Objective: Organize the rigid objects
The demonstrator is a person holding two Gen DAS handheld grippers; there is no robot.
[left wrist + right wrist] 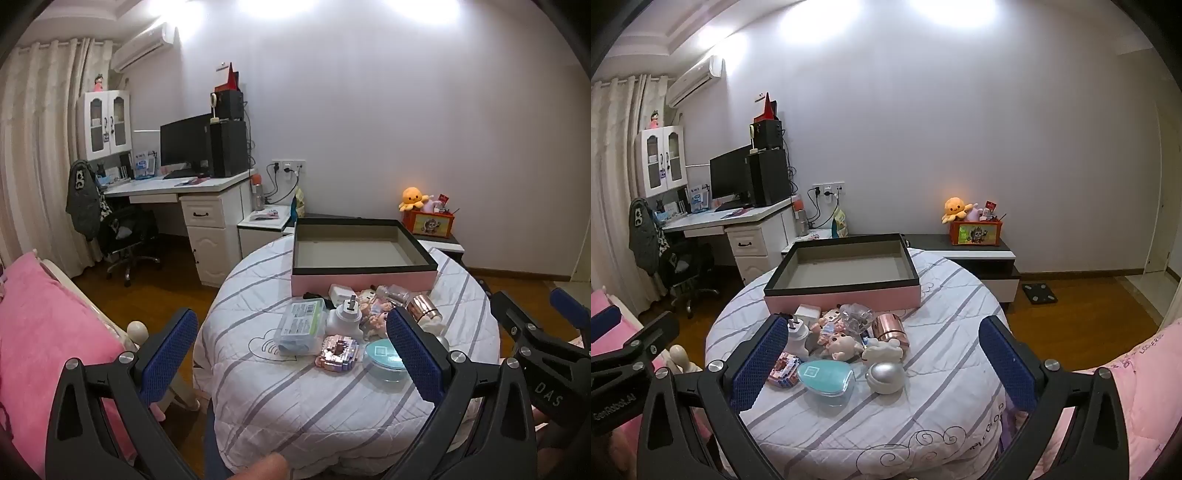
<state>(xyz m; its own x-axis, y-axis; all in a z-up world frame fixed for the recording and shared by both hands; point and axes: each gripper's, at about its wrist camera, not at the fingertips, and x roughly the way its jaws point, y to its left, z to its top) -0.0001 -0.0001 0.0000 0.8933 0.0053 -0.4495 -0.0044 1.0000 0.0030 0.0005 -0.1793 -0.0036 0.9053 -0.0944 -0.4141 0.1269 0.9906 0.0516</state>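
On the round quilt-covered surface (942,369), the shallow pink cardboard box with a black rim (842,295) sits empty; the heap of small rigid trinkets (846,343) lies just before it, unsorted. Left gripper (295,354) and right gripper (882,365) fingers gape wide, holding nothing.

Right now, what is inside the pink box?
The pink box shows only a bare grey floor and inner walls; nothing lies in it. Its near wall hides the front strip of floor.

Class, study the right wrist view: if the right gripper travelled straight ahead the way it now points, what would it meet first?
Probably the small doll in the clutter, just beyond the teal heart-shaped case. The right gripper has open jaws, and depth is unclear.
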